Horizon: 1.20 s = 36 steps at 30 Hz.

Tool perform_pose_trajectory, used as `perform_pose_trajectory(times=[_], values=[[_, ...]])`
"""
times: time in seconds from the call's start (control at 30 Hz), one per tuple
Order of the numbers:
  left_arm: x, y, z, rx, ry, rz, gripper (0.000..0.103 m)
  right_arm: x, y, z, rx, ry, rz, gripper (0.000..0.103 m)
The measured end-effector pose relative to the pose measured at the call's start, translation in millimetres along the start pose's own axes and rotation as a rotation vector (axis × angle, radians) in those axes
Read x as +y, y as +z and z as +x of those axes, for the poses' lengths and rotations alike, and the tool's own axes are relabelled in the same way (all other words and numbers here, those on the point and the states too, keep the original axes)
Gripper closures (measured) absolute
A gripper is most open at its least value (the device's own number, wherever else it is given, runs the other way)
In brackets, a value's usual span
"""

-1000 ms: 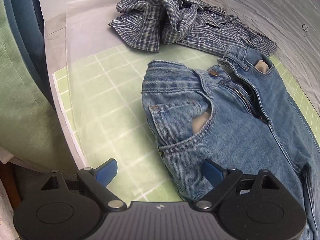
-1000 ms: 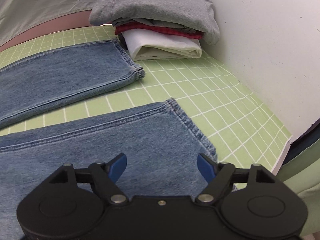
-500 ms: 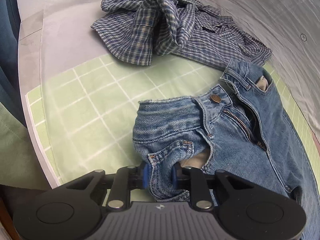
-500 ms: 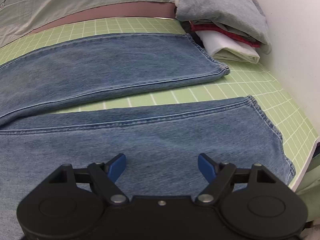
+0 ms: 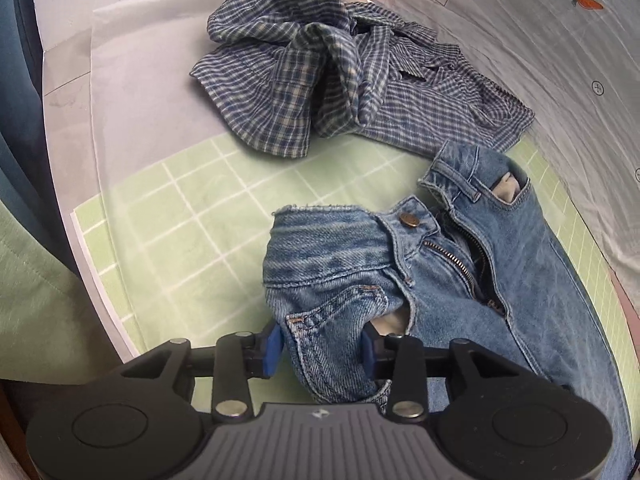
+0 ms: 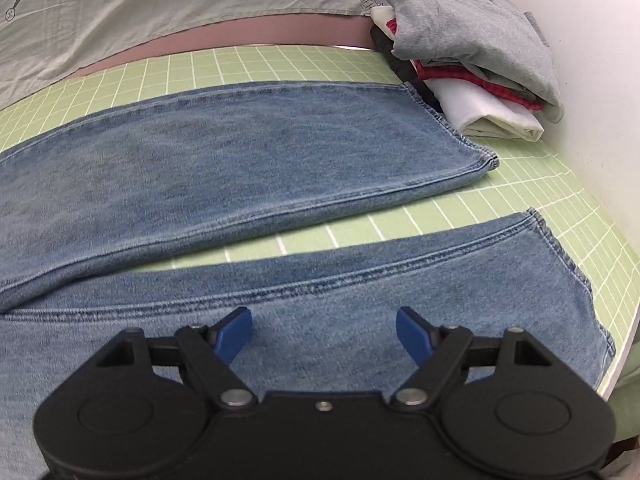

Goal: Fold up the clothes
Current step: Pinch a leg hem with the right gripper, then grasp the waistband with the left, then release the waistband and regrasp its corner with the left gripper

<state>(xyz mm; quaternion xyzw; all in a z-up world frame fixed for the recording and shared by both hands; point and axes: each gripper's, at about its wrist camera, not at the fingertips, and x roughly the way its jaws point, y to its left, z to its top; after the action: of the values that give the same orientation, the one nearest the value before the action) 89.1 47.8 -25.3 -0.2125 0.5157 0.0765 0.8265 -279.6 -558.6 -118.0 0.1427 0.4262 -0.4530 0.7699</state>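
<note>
Here, my two tongs work one pair of jeans on the green grid mat.

L tongs: my left gripper [image 5: 323, 347] is about half open, jaws just been opening again after a tight pinch; bunched denim at the front pocket sits between the blue pads [image 5: 273, 345], which press it on both sides, so I read it as grasping the jeans [image 5: 460, 280].
R tongs: my right gripper [image 6: 324, 334] is released, jaws wide, nothing between them; it hangs over the near leg [image 6: 360, 300]. Can't tell if pads touch the cloth.
Jeans, place: flat on the mat [image 5: 180, 216], waist beside a crumpled plaid shirt [image 5: 320, 80], the hems near a stack of folded clothes [image 6: 472, 60].
Jeans, axis: long axis runs across the mat, waist end at my L tongs, hems toward the R edge in the right wrist view; far leg [image 6: 240, 160] lies alongside the near one, a strip of mat between.
Jeans, look: faded blue, front side up, button undone, zip open, pale pocket lining showing; waist corner lifted and rumpled at the grip, legs smooth.
</note>
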Motion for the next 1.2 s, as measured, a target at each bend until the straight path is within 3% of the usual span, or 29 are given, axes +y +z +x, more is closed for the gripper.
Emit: perform_pose_trajectory(times=[0.17,0.23,0.3,0.37,0.5,0.67,0.77,0.93,1.07,1.2], values=[[-14,26,2,0.074,0.056,0.026,0.043,14,28,7,-0.048,-0.012,0.033,0.019],[-21,36,9,0.149,0.122,0.103,0.032,20,39,14,-0.053,-0.014,0.049,0.019],[-27,41,16,0.192,0.163,0.212,0.031,30,47,24,-0.046,-0.008,0.056,0.018],[-29,41,20,0.197,0.178,0.259,0.027,41,52,35,-0.03,-0.001,0.049,0.018],[-12,39,24,0.209,0.148,0.112,0.025,59,52,49,0.003,0.006,0.022,0.018],[7,21,24,0.254,-0.003,-0.162,0.022,58,46,49,-0.016,0.004,0.036,0.013],[-1,9,10,0.198,0.021,-0.151,0.022,51,43,51,-0.005,0.022,0.08,0.007],[6,-3,-23,0.069,0.03,-0.191,0.02,51,35,49,-0.035,0.033,0.046,0.004],[13,0,-41,-0.02,0.065,-0.18,0.019,50,24,46,-0.079,0.04,0.053,0.001],[11,6,-49,-0.081,0.052,-0.136,0.015,42,18,48,-0.1,0.074,0.107,0.0]])
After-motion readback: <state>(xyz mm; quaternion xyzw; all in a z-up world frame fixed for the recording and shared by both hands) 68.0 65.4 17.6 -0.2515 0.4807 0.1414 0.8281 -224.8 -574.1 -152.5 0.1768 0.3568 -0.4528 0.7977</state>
